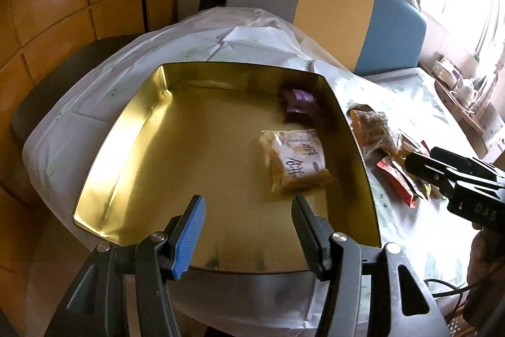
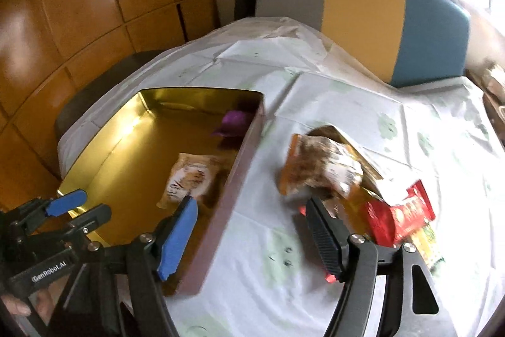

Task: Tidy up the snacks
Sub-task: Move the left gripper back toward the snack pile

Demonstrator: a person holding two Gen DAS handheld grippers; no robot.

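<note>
A shallow gold tin [image 1: 126,128] lies on the covered table. Inside it rest a yellow biscuit packet [image 1: 296,163] and a small purple packet [image 1: 300,100] near the far right corner. My left gripper [image 1: 247,206] hovers over the tin's near part, open, with nothing between its fingers. My right gripper [image 2: 251,206] stands open above the tin's right wall [image 2: 240,179] and the cloth beside it, holding nothing. Just ahead of its right finger lies a pile of snacks: an orange-brown packet [image 2: 318,169] and red packets [image 2: 397,217]. The right gripper [image 1: 419,166] also shows in the left wrist view beside that pile.
A white tablecloth with pale green prints [image 2: 363,109] covers the table. A grey, yellow and blue chair back [image 2: 363,11] stands behind it, and wooden panelling [image 2: 63,21] is to the left. A tea set on a tray [image 1: 464,90] sits far right.
</note>
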